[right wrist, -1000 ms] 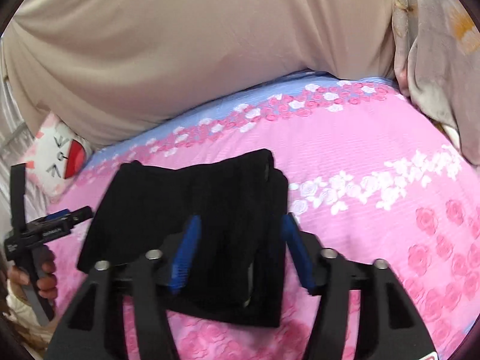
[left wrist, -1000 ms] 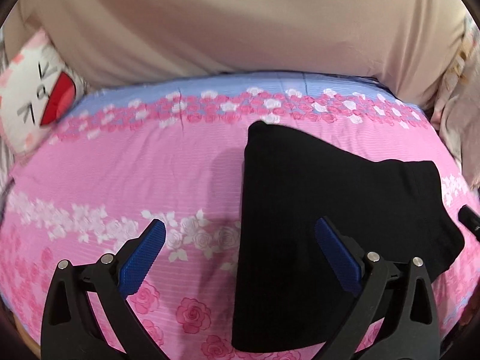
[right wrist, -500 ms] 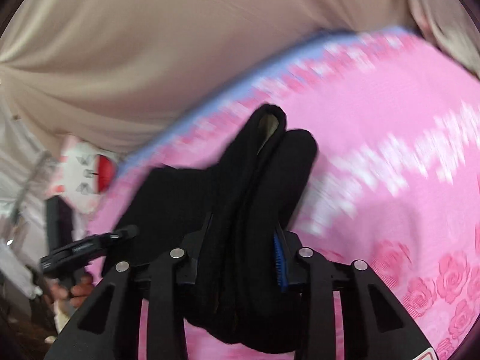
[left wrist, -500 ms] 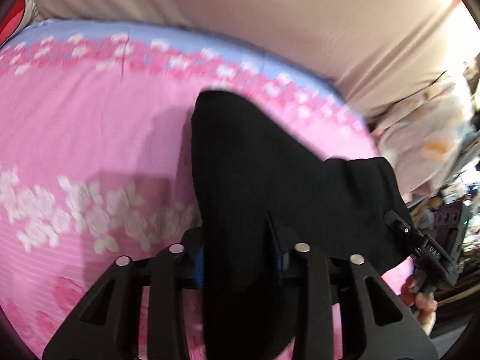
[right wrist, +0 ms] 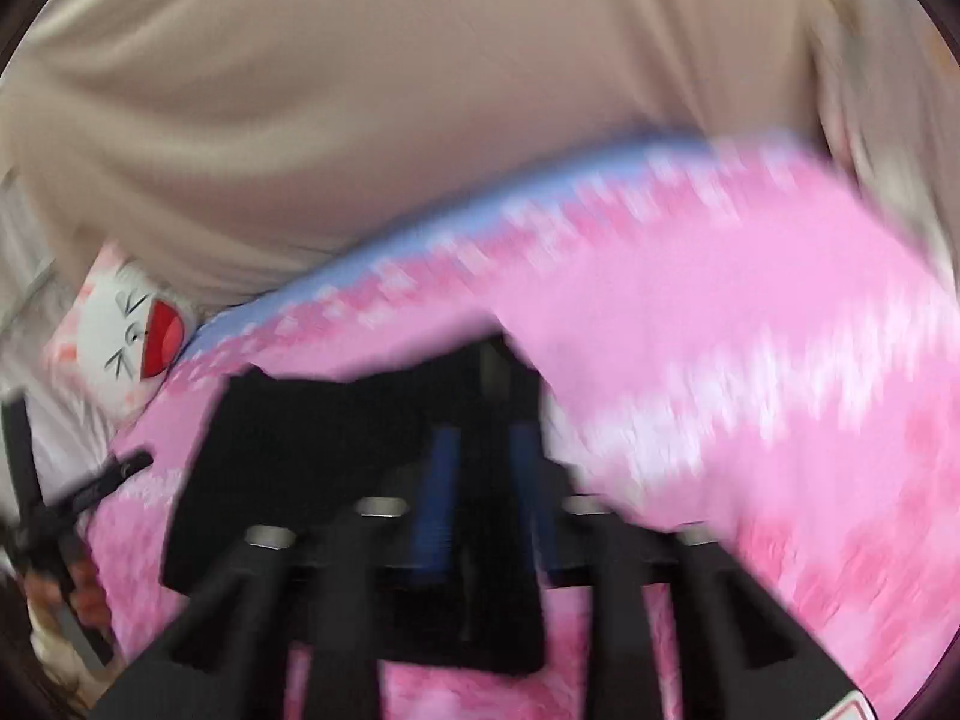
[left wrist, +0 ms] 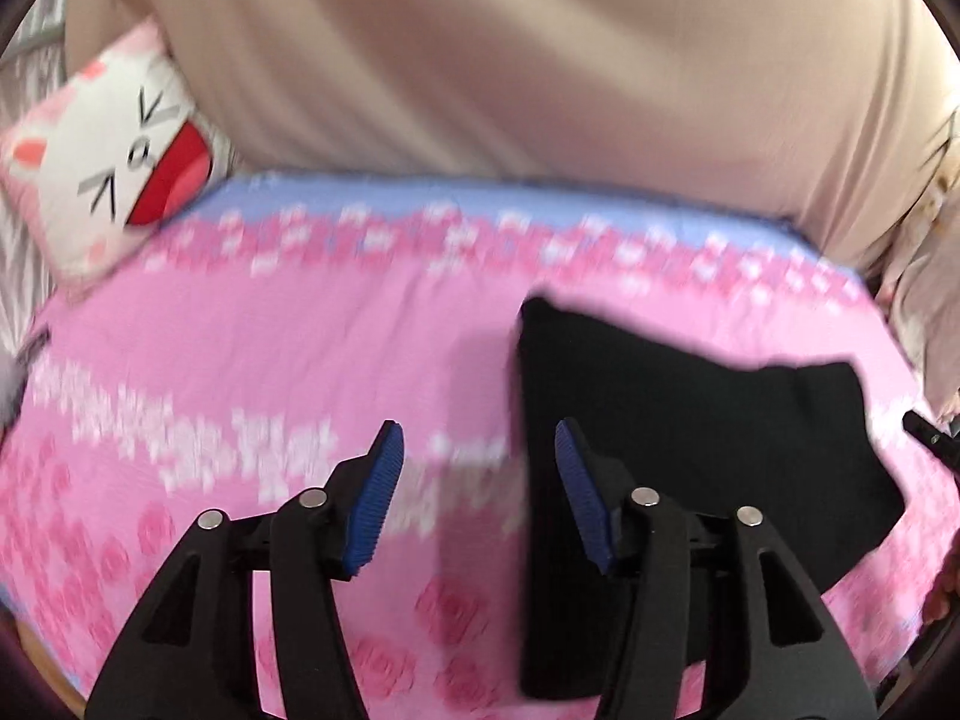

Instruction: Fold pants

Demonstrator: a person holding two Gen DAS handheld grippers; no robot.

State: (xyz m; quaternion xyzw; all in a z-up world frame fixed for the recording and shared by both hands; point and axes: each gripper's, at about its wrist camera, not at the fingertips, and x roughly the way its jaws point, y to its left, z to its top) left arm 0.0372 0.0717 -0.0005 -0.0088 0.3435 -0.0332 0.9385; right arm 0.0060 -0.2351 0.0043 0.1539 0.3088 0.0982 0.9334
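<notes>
A: Looking from the near edge outward, where do the black pants point(left wrist: 690, 438) lie against each set of jaws?

B: Closest in, the left gripper point(left wrist: 477, 498) has its blue pads apart and opening, with only the pink floral bedsheet point(left wrist: 270, 372) between them. The pants sit just to its right; the right-hand pad overlaps their left edge in the view, but nothing is pinched.

A: And the other hand?

B: The right gripper point(right wrist: 480, 492) has its jaws nearly together and closing, with a dark band of the pants' cloth between the pads. The frame is blurred, yet the fabric looks clamped there.

A: So which hand is nearer the work?

B: The right, I'd judge; it already has the near end. The left stands off the bundle's left side.

A: Long axis?

B: From the left wrist view the folded bundle runs away from the jaws toward the far side of the bed, with a wider flap spreading right. Past that come the sheet's blue border point(left wrist: 480, 195), the cat-face pillow point(left wrist: 114, 150) at far left, and a beige curtain point(left wrist: 510, 60) behind.
</notes>
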